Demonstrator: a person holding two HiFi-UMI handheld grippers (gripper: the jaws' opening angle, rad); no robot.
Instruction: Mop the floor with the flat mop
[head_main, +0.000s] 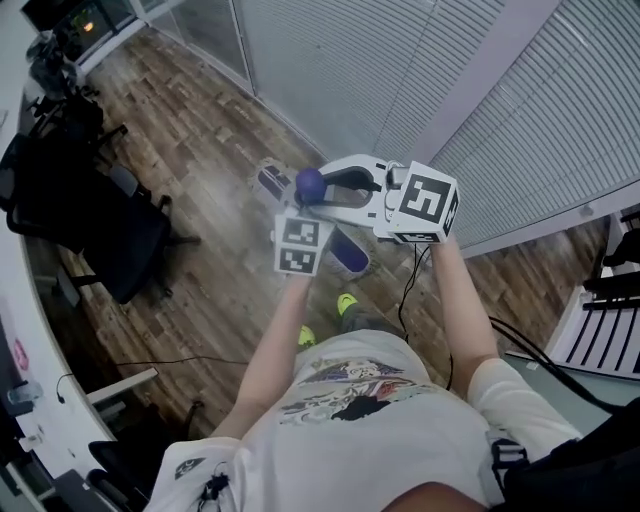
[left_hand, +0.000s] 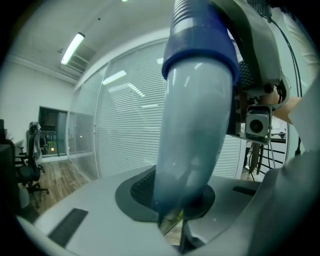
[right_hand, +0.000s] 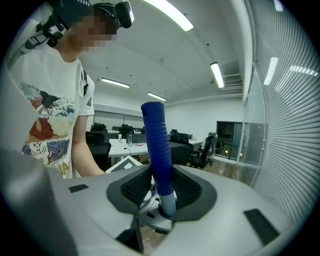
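Observation:
The flat mop's handle (head_main: 310, 184) ends in a dark blue grip and stands in front of me, seen end-on from the head view. Its purple and white mop head (head_main: 350, 257) lies on the wooden floor below. My right gripper (head_main: 325, 190) is shut on the blue grip (right_hand: 157, 145) near the top. My left gripper (head_main: 305, 212) is shut on the pale grey-blue shaft (left_hand: 192, 125) just under the blue collar. Both pairs of jaws (left_hand: 182, 200) (right_hand: 162, 195) press on the pole. The left gripper's marker cube (right_hand: 125, 165) shows in the right gripper view.
Black office chairs (head_main: 110, 225) stand at the left beside a white desk (head_main: 20, 330). A glass wall with blinds (head_main: 400, 70) runs across the far side. A black cable (head_main: 410, 290) trails on the floor near my yellow-green shoes (head_main: 346, 302). A white rack (head_main: 600, 330) is at the right.

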